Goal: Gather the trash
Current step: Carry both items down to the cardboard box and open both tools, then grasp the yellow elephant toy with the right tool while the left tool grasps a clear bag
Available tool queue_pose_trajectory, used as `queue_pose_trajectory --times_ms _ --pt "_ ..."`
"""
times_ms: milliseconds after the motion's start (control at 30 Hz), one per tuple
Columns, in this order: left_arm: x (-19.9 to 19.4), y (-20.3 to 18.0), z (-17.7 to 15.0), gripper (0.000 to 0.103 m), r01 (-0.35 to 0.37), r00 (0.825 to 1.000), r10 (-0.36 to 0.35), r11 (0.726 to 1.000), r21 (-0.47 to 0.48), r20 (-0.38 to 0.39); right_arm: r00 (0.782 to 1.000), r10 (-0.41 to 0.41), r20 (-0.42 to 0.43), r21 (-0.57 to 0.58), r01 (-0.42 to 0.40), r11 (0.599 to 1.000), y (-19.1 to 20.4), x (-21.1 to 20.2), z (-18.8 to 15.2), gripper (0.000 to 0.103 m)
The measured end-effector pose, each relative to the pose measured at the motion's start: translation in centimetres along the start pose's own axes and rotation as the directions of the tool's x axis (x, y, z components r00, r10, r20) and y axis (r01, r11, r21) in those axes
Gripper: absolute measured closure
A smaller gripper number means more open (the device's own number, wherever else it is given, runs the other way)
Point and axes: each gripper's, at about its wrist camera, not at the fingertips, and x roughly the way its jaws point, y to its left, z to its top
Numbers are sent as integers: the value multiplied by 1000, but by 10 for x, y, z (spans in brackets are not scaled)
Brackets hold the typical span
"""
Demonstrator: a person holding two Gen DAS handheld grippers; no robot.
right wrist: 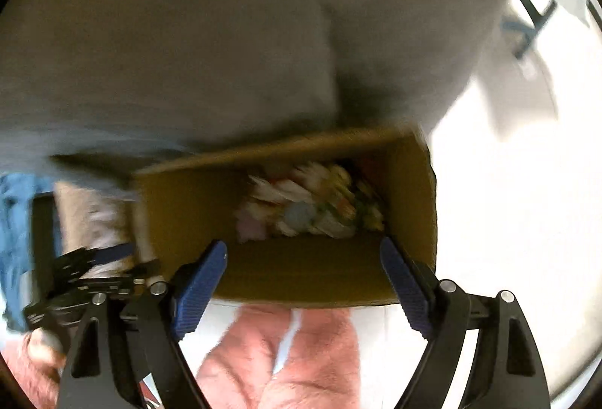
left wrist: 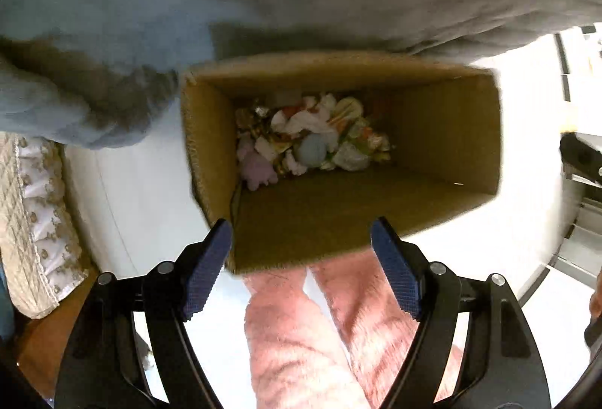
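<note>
Left wrist view, jaws wide above cardboard box [left wrist: 444, 130] rim, trash [left wrist: 308, 138] inside.

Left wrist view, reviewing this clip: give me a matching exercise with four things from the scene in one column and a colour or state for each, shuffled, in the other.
Things:
1. Brown cardboard box
2. Round crumpled paper ball in the middle of the pile
3. Left tool
4. Fuzzy trouser legs below the box

Colour or state:
A. Pink
B. Open, nothing between its blue pads
C. Holds a pile of crumpled wrappers at its bottom
D. Pale blue

Pairs: 1-C, 2-D, 3-B, 4-A
</note>
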Motion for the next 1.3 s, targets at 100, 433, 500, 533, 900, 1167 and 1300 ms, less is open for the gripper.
queue_pose_trajectory --times_ms 100,433,500,533,900,1167,1300 --pt "-65 -10 -19 18 0 996 -3 999 34 84 988 141 71 -79 -135 988 32 -73 2 17" --pt "-213 -37 -56 13 -38 949 12 996 77 315 893 75 443 -406 126 905 159 -211 135 5" --pt "-230 -35 -58 13 -45 936 23 997 56 350 891 -10 453 -426 227 876 180 -196 174 5" --pt "-236 -33 -60 13 -42 931 24 998 42 363 891 -38 452 -426 253 869 186 -186 184 5" --pt "-276 -1 -70 13 -53 903 88 994 -93 420 953 -116 281 -412 229 882 196 -128 244 55" --pt "-306 20 14 13 0 863 62 993 -122 502 941 126 314 -359 -5 933 161 -206 180 55" --pt "-307 27 97 13 -22 867 106 984 -176 487 927 172 333 -314 -63 947 142 -229 141 55"
